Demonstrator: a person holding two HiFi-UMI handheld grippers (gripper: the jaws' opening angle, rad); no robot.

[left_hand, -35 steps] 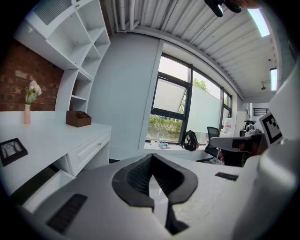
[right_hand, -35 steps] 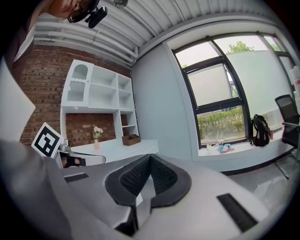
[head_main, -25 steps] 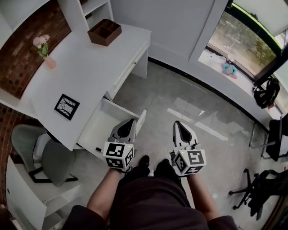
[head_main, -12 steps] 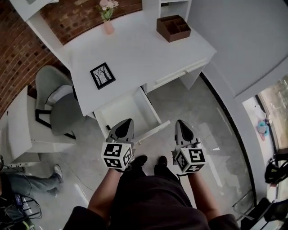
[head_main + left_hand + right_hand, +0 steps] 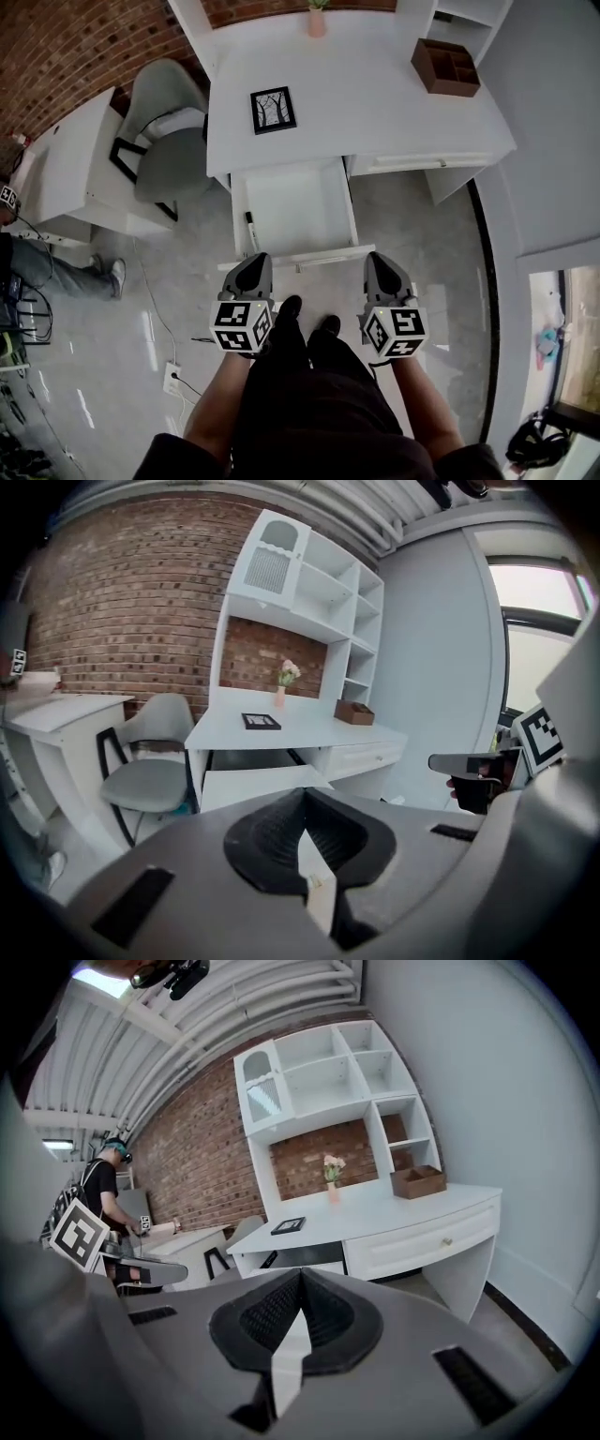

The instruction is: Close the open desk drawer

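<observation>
The white desk stands straight ahead of me. Its middle drawer is pulled far out, front panel toward me, with a dark pen lying at its left side. My left gripper is shut and empty, its tip just short of the panel's left end. My right gripper is also shut and empty, near the panel's right end. In the left gripper view the drawer shows beyond the shut left gripper. In the right gripper view the drawer lies past the shut right gripper.
On the desk are a framed picture, a brown organizer and a pink vase. A grey chair and a white side table stand left of the desk. A person's legs lie at far left. A floor socket sits near my left.
My view has swung round so the desk and open drawer moved from my left to straight ahead. Both grippers stay shut and held in front of me.
</observation>
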